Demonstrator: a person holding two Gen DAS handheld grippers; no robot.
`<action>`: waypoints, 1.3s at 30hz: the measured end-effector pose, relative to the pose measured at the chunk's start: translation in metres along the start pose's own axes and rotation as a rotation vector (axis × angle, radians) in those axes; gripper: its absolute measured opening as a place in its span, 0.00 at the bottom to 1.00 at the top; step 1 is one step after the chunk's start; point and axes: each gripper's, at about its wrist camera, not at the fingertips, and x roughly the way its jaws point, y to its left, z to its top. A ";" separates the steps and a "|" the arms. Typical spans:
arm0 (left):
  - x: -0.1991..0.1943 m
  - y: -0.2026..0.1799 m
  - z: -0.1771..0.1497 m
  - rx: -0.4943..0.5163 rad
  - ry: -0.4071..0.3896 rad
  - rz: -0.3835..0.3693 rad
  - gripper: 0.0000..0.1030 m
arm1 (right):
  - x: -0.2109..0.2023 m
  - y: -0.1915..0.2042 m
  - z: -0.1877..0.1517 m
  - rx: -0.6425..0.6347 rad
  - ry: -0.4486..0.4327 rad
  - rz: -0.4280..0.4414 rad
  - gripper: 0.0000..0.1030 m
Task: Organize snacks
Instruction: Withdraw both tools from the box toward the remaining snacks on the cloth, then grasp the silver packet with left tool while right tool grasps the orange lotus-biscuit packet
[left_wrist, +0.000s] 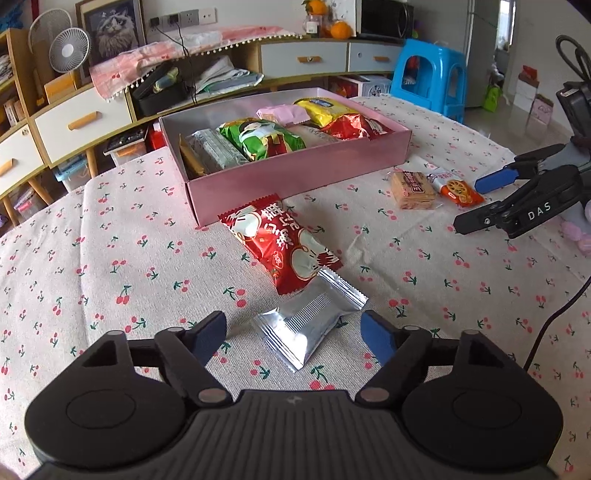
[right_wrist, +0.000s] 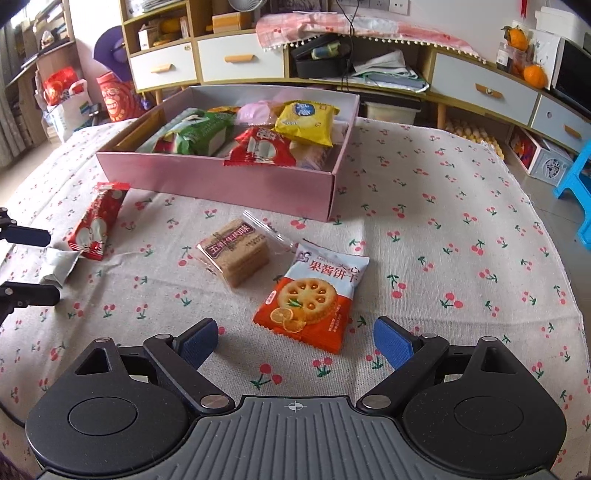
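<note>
cherry-print woven cloth (right_wrist: 443, 221) covered the table, slightly wrinkled. pink rectangular cardboard box (left_wrist: 295, 173) sat toward the far side, holding crinkled foil and plastic snack packets: green, yellow, red, pale pink. four packets lay loose on the cloth in front of it. left gripper (left_wrist: 293, 334) was spread wide, holding nothing; its blue ribbed pads flanked a flat silver foil packet (left_wrist: 310, 325) with crimped ends, not touching it. red glossy packet (left_wrist: 280, 243) lay just beyond, overlapping the silver one's far end, near the box's corner. right gripper (right_wrist: 295, 341) was likewise wide apart and empty, just short of an orange-and-white biscuit packet (right_wrist: 312, 295). clear-wrapped stack of brown square crackers (right_wrist: 234, 253) lay just beside that.
</note>
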 end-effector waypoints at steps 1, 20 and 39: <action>-0.001 0.000 0.000 -0.005 0.005 -0.007 0.67 | 0.000 -0.001 -0.001 0.003 -0.007 -0.003 0.92; -0.015 -0.036 0.000 -0.027 0.031 -0.080 0.76 | -0.001 -0.038 0.001 0.092 0.013 -0.065 0.92; -0.009 -0.026 0.006 -0.202 0.032 0.006 0.35 | 0.005 -0.027 0.012 0.018 -0.023 -0.029 0.77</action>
